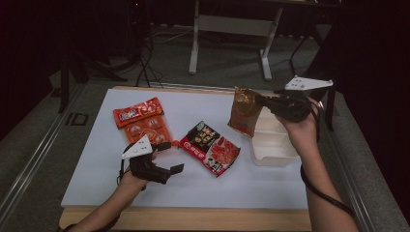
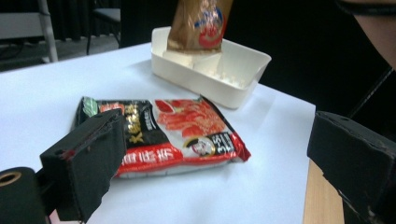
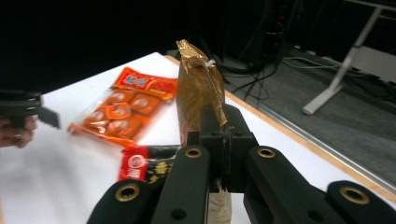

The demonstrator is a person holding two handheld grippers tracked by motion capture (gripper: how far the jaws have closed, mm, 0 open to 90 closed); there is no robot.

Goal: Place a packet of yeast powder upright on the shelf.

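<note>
While the right gripper (image 1: 265, 101) clenches the top edge of a gold pouch (image 1: 243, 111), the pouch hangs at upper right of the high view, over the near-left corner of a white bin (image 1: 273, 145); held by its seal, it dangles upright and can go in bottom first, which is judged to be the step in hand. In the left gripper view the pouch (image 2: 198, 23) hangs just above the bin (image 2: 243, 70) at top centre, whether touching the floor cannot be told; a blue-and-red round mark shows on it, unreadable. In the right gripper view the jaws pinch the crumpled seal of the pouch (image 3: 198, 88) at frame centre.

Left gripper (image 1: 175, 157), lower left of the high view, stands with jaws released and nothing between them, pointed toward a red-and-black packet (image 1: 210, 147) lying flat at centre, likely the next item. In its own view the packet (image 2: 182, 135) lies between the spread jaws, apart from both; it bears Chinese characters on a red band, a food photograph and a small portrait seal, none legible.

An orange pack (image 1: 141, 121) of small wrapped pieces lies at upper left; its red header carries white characters, unreadable.
</note>
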